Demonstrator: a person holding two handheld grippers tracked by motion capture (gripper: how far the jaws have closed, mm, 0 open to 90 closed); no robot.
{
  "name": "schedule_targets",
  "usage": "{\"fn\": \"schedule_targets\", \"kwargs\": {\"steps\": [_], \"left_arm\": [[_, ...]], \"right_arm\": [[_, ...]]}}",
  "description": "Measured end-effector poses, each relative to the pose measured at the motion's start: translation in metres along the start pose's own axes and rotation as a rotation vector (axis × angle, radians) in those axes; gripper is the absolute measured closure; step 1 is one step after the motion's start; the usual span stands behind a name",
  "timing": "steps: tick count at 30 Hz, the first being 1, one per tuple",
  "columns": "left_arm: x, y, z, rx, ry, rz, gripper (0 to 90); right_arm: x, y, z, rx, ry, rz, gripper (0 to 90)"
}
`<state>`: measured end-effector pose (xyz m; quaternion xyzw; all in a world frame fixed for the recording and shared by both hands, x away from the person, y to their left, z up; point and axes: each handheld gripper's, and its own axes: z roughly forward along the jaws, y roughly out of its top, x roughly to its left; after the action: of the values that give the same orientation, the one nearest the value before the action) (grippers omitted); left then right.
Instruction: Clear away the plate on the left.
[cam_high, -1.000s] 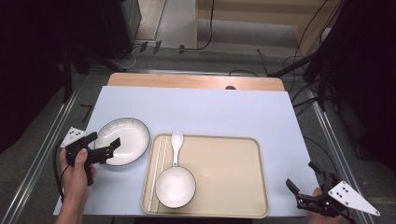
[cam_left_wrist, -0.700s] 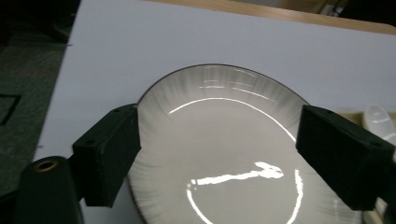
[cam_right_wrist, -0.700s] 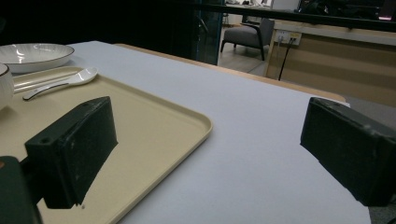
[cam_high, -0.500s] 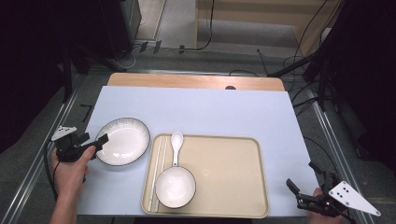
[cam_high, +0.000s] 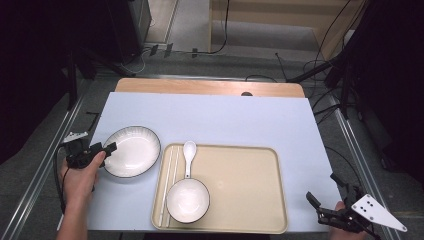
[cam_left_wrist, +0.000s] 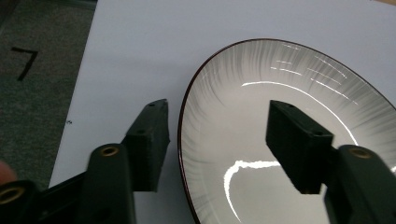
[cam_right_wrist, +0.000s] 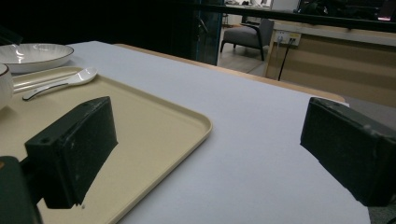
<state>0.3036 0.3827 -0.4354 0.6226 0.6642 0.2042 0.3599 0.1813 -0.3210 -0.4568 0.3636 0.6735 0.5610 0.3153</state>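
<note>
Left gripper (cam_high: 102, 150) at the table's left edge, jaws spread wide, straddling the near-left rim of the white ribbed plate (cam_high: 131, 151); in the left gripper view one jaw sits outside the dark rim over the table, the other over the plate's (cam_left_wrist: 289, 121) inside, neither clearly touching it. The plate lies flat on the pale blue tabletop (cam_high: 225, 120), just left of the beige tray (cam_high: 245, 200), close to it but whether they touch is unclear. On the tray: chopsticks (cam_high: 167, 185) along its left side, a white spoon (cam_high: 188, 155) beside them, a small white bowl (cam_high: 187, 200) at the spoon's handle end. Right gripper (cam_high: 327, 202) low at the near-right corner, jaws wide apart, holding nothing, well clear of the tray; its own view looks across the tray (cam_right_wrist: 154, 140) corner. Versus a second ago: the left gripper has pulled back leftward off the plate, then edged in toward the rim; plate unmoved, right gripper the same.
</note>
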Motion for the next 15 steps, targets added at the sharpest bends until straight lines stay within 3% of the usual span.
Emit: {"fn": "schedule_targets", "kwargs": {"steps": [5,9,15], "left_arm": [[0.0032,-0.0023,0.0065,0.058,0.01,-0.032,51.0],[0.0052,-0.0041,0.0065,0.05,0.031,-0.046,56.3],[0.0073,-0.0053,0.0096,0.09,0.008,-0.053,64.1]], "right_arm": [[0.0,0.0,-0.0001,0.002,-0.001,-0.003,3.7],[0.0003,0.0002,0.0001,0.001,0.0,-0.007,3.7],[0.0008,0.0003,0.0003,0.005,0.001,-0.007,3.7]]}}
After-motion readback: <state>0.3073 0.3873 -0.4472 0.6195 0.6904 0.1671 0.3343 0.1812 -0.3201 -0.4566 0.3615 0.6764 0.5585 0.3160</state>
